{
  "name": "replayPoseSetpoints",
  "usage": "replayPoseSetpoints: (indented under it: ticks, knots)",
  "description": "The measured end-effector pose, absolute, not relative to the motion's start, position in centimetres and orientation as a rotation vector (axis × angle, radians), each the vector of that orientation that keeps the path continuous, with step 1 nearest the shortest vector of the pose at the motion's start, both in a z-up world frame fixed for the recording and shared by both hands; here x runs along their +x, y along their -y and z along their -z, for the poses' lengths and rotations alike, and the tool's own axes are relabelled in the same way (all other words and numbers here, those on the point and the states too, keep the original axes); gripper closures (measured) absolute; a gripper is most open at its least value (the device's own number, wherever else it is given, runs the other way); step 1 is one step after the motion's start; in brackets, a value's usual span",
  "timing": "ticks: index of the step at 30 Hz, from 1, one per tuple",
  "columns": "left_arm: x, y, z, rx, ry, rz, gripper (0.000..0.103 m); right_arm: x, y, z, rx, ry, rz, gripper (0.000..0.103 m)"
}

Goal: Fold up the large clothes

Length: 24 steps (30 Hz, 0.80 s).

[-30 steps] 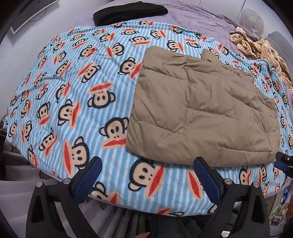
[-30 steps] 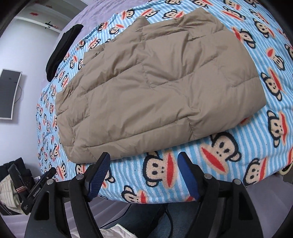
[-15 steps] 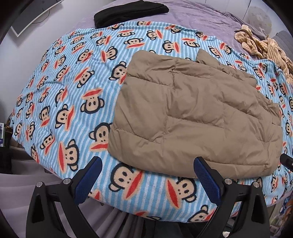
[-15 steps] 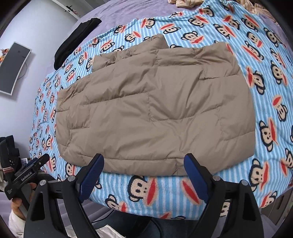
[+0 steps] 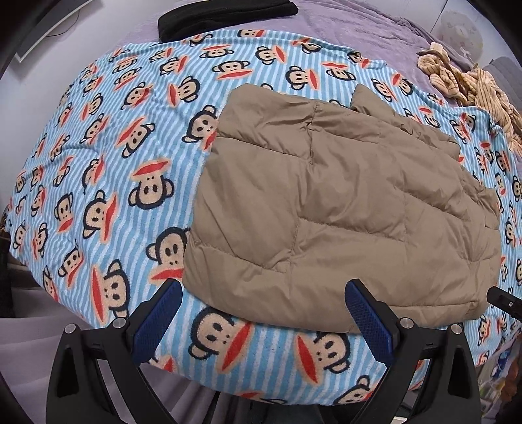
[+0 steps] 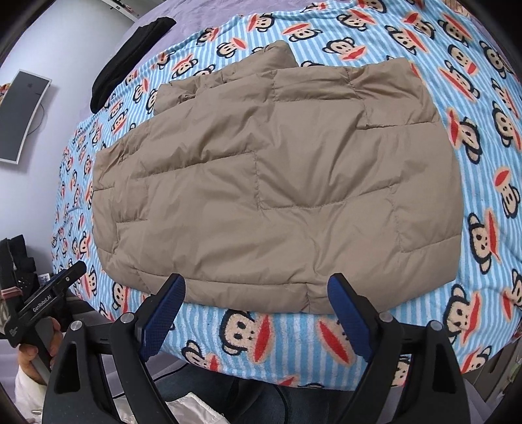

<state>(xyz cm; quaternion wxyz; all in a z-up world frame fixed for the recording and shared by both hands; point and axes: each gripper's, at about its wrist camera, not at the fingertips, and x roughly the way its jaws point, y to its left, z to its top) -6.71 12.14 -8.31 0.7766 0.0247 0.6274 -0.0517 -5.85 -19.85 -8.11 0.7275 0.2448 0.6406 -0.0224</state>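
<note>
A tan quilted puffer jacket (image 5: 342, 208) lies folded flat on a blue striped monkey-print blanket (image 5: 107, 169) over the bed. It also shows in the right wrist view (image 6: 277, 182). My left gripper (image 5: 262, 318) is open and empty, hovering over the jacket's near left hem. My right gripper (image 6: 257, 310) is open and empty, just in front of the jacket's near edge. The left gripper's body (image 6: 42, 303) shows at the lower left of the right wrist view.
A folded black garment (image 5: 225, 14) lies at the far end on the purple bedsheet (image 5: 359, 29). A striped beige garment (image 5: 466, 81) is bunched at the far right. A dark wall screen (image 6: 23, 114) hangs left of the bed. The bed's near edge drops off below both grippers.
Both grippers have moved in closer to the jacket's near hem and stayed open. The jacket has not moved.
</note>
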Motion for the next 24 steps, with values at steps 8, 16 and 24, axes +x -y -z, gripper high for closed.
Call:
replayPoseSetpoints:
  ticks: [8, 16, 24]
  knots:
    - [-1.8, -14.2, 11.9, 0.133, -1.408, 0.288, 0.003, -4.1, 16.3, 9.3, 0.605, -1.426, 0.144, 0.012]
    - [2.2, -18.7, 14.0, 0.001, -1.455, 0.393, 0.003, -1.8, 12.2, 11.1, 0.614, -1.485, 0.166, 0.012]
    - [5.6, -20.1, 19.7, -0.174, -1.580, 0.619, 0.003, -0.2, 10.7, 12.3, 0.605, -1.525, 0.183, 0.012]
